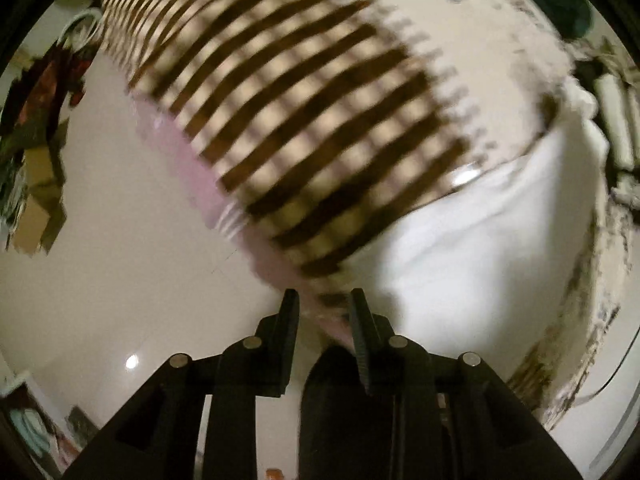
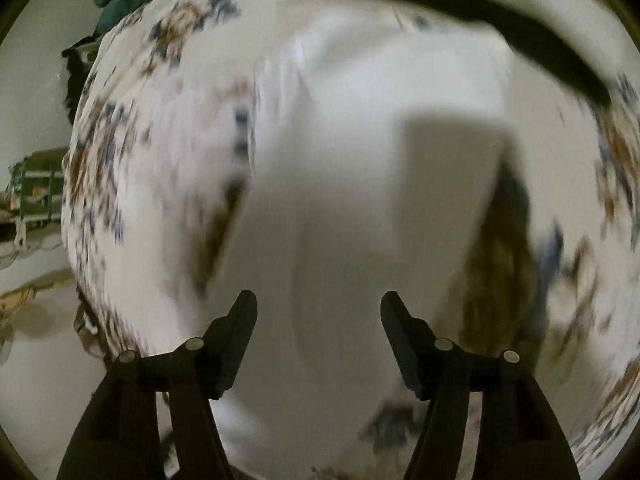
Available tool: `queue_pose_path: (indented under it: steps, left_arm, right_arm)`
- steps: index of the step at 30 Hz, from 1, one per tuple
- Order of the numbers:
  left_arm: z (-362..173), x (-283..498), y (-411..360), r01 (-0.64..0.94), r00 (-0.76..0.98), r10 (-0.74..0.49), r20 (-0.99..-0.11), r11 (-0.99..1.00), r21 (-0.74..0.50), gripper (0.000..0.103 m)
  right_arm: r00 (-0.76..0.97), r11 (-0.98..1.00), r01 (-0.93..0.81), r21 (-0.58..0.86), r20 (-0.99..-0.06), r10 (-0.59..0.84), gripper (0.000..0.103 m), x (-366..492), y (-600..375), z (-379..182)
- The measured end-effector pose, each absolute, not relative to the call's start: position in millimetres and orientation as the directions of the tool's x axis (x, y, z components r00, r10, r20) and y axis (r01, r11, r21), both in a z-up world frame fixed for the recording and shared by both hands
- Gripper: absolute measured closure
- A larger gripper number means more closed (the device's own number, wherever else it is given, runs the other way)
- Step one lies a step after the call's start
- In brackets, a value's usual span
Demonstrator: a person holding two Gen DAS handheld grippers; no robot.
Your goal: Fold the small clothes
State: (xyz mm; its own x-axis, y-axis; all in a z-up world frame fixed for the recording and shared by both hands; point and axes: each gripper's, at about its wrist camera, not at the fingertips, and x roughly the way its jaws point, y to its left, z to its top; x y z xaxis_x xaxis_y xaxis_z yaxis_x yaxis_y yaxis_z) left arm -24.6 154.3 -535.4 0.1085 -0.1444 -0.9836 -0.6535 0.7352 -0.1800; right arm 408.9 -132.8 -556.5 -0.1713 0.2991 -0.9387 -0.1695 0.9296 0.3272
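White garment (image 2: 360,160) on floral sheet (image 2: 160,140), R gripper (image 2: 319,304) wide; L gripper (image 1: 324,304) narrow, grip unclear

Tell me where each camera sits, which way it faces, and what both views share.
Left wrist: on the left claw, looking down its fingers at a brown striped garment with a pink edge; claw nearly closed on that edge.
Right wrist: on the right claw, facing a white garment; claw open, empty.
Shared: white garment, floral sheet beneath.

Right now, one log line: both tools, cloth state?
left tool: narrow gap, at striped cloth edge, grip unclear | right tool: open, over white garment | floral sheet beneath | frames blurred
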Motion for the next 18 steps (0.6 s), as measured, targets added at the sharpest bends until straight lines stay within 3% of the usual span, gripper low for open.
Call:
queue_pose_path:
  steps: [3,9,14,18]
  left_arm:
    - [-521.4,5.8,135.2,-0.615,0.135,-0.127,-0.983,0.767,-0.183,0.066]
    - [-486.9,121.9,88.7,-0.477,0.296,-0.138,-0.945,0.836,-0.272,0.065]
    - [-475.4,255.0,54.3,-0.296,0.385,-0.208,-0.899,0.895,-0.334,0.055]
    - [-493.5,370.7,25.5,-0.15,0.368,-0.259,-0.893,0.931,-0.332,0.055]
  right_arm:
    - [-0.202,0.927,-0.137,0.35,-0.926,0.32,0.034,349.7,-153.9,-567.5]
    - [-0.192,0.902,0.026,0.431,-0.883,0.427,0.034,273.2,-203.9,-598.6]
    - [-0.088,0.868,0.131,0.478,-0.867,0.491,0.034,288.9,-237.2,-599.3]
    - [-0.011,0.861,0.147,0.486,-0.87,0.493,0.034,330.9,-249.8,-593.2]
